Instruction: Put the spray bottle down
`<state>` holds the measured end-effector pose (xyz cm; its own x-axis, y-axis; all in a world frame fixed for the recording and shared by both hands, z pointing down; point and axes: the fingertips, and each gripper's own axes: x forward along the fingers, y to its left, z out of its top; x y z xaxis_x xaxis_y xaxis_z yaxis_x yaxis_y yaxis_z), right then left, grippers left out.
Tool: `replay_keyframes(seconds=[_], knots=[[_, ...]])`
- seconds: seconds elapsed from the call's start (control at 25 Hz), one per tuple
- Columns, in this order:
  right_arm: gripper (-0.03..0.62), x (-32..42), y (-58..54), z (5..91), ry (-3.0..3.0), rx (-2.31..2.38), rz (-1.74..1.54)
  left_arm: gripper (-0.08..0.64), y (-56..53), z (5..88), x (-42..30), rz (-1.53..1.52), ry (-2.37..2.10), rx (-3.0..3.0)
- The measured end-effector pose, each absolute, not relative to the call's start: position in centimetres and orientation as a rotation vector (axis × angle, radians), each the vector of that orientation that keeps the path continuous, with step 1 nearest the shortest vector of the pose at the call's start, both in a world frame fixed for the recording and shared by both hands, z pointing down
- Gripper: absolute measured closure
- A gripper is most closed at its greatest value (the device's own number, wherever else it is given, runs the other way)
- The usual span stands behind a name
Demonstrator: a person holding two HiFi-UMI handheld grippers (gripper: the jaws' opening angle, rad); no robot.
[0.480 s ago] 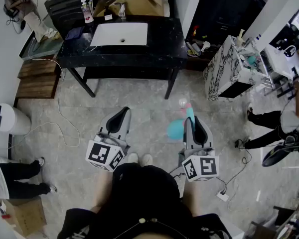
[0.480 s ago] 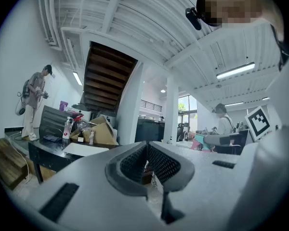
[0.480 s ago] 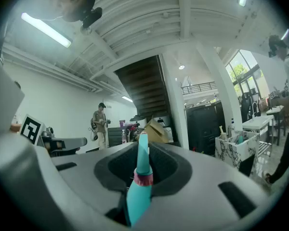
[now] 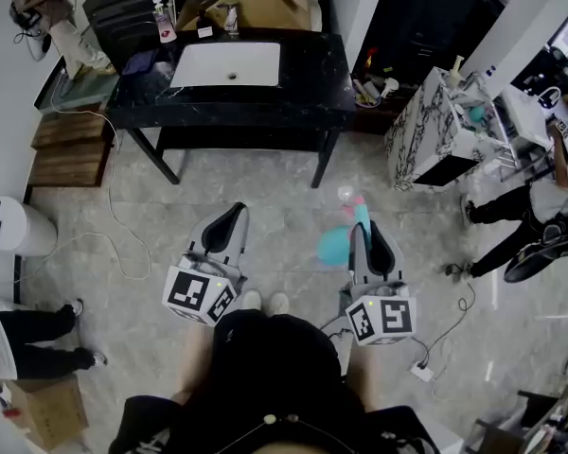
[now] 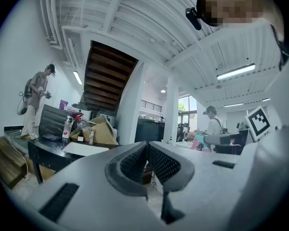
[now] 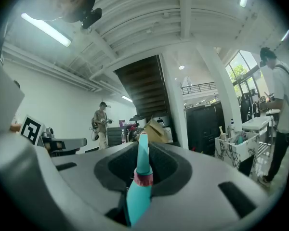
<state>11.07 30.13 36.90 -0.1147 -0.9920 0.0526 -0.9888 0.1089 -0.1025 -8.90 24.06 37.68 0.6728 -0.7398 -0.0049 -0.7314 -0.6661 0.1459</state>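
Observation:
In the head view my right gripper (image 4: 362,221) is held level over the floor, shut on a teal spray bottle (image 4: 333,246) with a pink collar. In the right gripper view the teal spray bottle (image 6: 137,196) stands pinched between the two dark pads, and its thin upper part rises past my right gripper (image 6: 144,147). My left gripper (image 4: 235,213) hangs level beside it, at the left. Its jaws meet with nothing between them, as the left gripper view shows for my left gripper (image 5: 147,147). A black table (image 4: 303,102) with a white sink (image 4: 227,64) stands ahead.
A marble-patterned cabinet (image 4: 426,145) stands at the right, with a person's legs (image 4: 511,239) beyond it. Another person's legs (image 4: 38,334) and a white bin (image 4: 14,225) are at the left. Wooden steps (image 4: 71,149) and cables (image 4: 123,225) lie on the floor.
Both grippers and the bottle hold still. The person at the right has shifted their legs.

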Motion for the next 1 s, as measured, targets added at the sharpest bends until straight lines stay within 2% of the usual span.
replay_keyframes(seconds=[1.0], knots=[[0.518,12.3,25.8,38.7,2.386,-1.990,-0.242,0.548,19.3,39.2,-8.2,-0.106,-1.276,2.713]])
